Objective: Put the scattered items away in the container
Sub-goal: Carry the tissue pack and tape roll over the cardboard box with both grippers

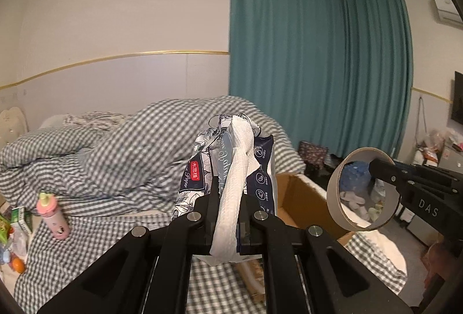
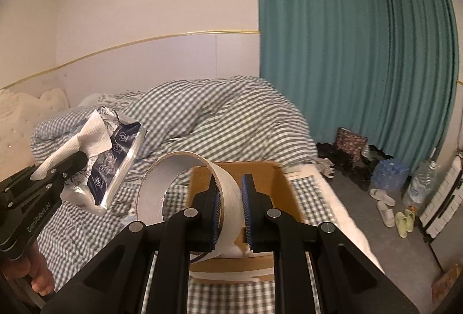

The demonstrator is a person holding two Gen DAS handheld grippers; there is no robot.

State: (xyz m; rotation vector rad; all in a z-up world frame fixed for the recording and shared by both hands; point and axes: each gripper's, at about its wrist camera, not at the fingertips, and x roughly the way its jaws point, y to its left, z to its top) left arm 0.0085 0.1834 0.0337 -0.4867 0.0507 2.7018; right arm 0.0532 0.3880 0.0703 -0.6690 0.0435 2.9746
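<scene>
The cardboard box [image 2: 285, 184] sits open on the bed, its brown walls rising from the checked sheet [image 2: 86, 227], and both held things hang in the air near it. The left gripper [image 1: 228, 215] has its jaws pressed tight on a white tissue [image 1: 234, 184] that trails out of a blue-and-white tissue pack [image 1: 202, 166], so the pack dangles upright from that sheet, just to the left of the box. The right gripper [image 2: 230, 198] is nipped onto the wall of a wide tape roll [image 2: 162, 189], one finger inside the ring and one outside, and holds it on edge over the near left corner of the box. A rumpled gingham duvet [image 2: 217, 111] is heaped behind. Far left on the bed lies a pink bottle [image 1: 53, 214], with an orange [image 1: 18, 266] nearby. Teal curtains [image 2: 347, 53] hang at the back.
</scene>
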